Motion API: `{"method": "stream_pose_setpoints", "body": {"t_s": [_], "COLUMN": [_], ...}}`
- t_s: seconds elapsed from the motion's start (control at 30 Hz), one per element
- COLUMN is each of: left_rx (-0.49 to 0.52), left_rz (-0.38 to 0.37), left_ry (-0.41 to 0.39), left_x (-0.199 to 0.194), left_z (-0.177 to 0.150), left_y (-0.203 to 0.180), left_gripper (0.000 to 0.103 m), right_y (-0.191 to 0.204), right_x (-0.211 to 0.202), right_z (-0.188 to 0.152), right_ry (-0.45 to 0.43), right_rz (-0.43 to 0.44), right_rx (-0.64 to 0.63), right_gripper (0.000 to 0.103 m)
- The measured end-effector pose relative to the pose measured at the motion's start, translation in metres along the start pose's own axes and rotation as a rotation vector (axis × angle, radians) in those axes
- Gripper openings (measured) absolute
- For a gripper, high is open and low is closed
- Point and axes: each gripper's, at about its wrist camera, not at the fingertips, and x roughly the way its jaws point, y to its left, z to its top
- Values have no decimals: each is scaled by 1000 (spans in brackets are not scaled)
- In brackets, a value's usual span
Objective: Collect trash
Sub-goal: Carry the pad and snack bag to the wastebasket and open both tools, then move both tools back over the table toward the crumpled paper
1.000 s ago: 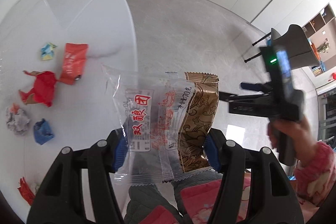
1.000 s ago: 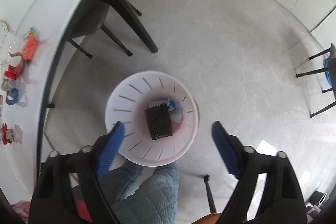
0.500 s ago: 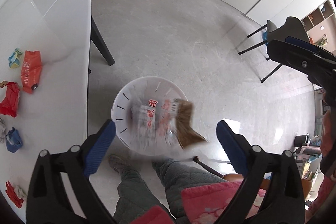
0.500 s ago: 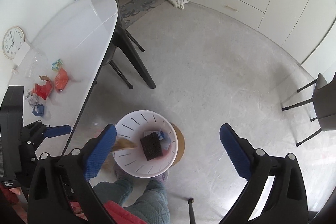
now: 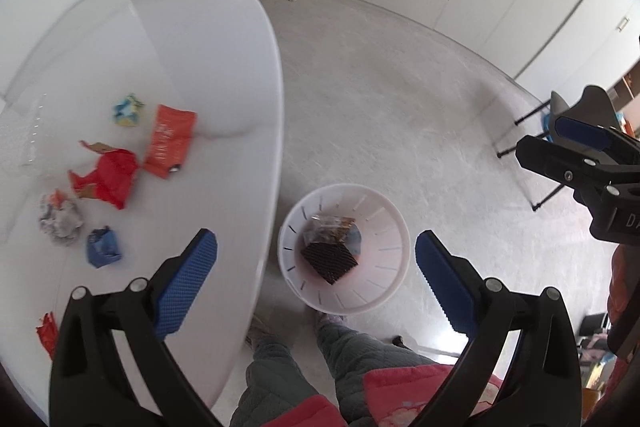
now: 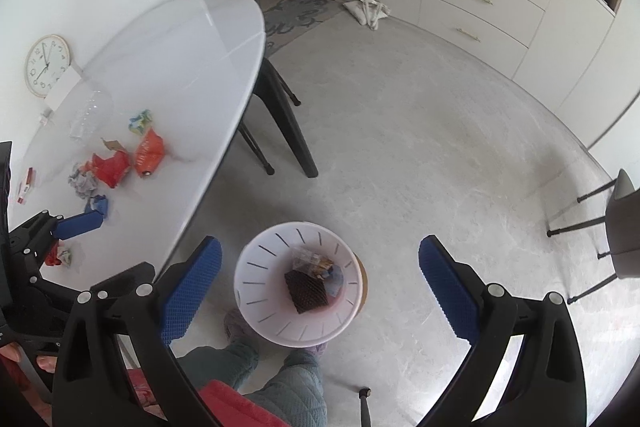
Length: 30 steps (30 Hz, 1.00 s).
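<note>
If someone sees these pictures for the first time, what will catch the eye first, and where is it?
First, the round white slotted plastic bin on the grey floor beside the table, with a black textured packet and a clear snack wrapper inside. Next, the bright crumpled wrappers, a red one among them, on the glossy white oval table at left.

Clear plastic snack wrapper with a brown printed end (image 5: 329, 227), earlier clamped in the left gripper (image 5: 316, 259), is now lying inside the white slotted plastic waste bin (image 5: 384, 211) on the black mesh-patterned packet (image 5: 330, 261). Left jaws have just been opening, nothing between them now. Right gripper (image 6: 320, 277) jaws opening wider too, both views now looking from higher above the bin.
</note>
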Motion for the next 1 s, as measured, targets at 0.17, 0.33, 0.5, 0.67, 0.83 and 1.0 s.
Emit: {"method": "stream_pose_setpoints", "body": {"t_s": [0.17, 0.33, 0.5, 0.67, 0.83, 1.0], "left_rx": [-58, -155, -243, -317, -416, -469], "left_rz": [35, 77, 138, 193, 226, 245], "left_ry": [-43, -67, -71, -73, -40, 11], "left_x": [-25, -40, -44, -46, -37, -8], "left_z": [-7, -15, -24, -36, -43, -39], "left_y": [36, 84, 134, 178, 224, 260], "left_gripper": [95, 95, 95, 95, 95, 95], "right_y": [32, 68, 102, 134, 165, 191], "right_x": [-8, -6, 2, 18, 37, 52], "right_z": [12, 19, 24, 31, 39, 49], "right_ry": [-38, -44, -42, -32, -7, 12], "right_rz": [36, 78, 129, 167, 203, 225], "right_rx": [-40, -76, -113, -160, -198, -242], "right_gripper": [98, 98, 98, 98, 98, 98]}}
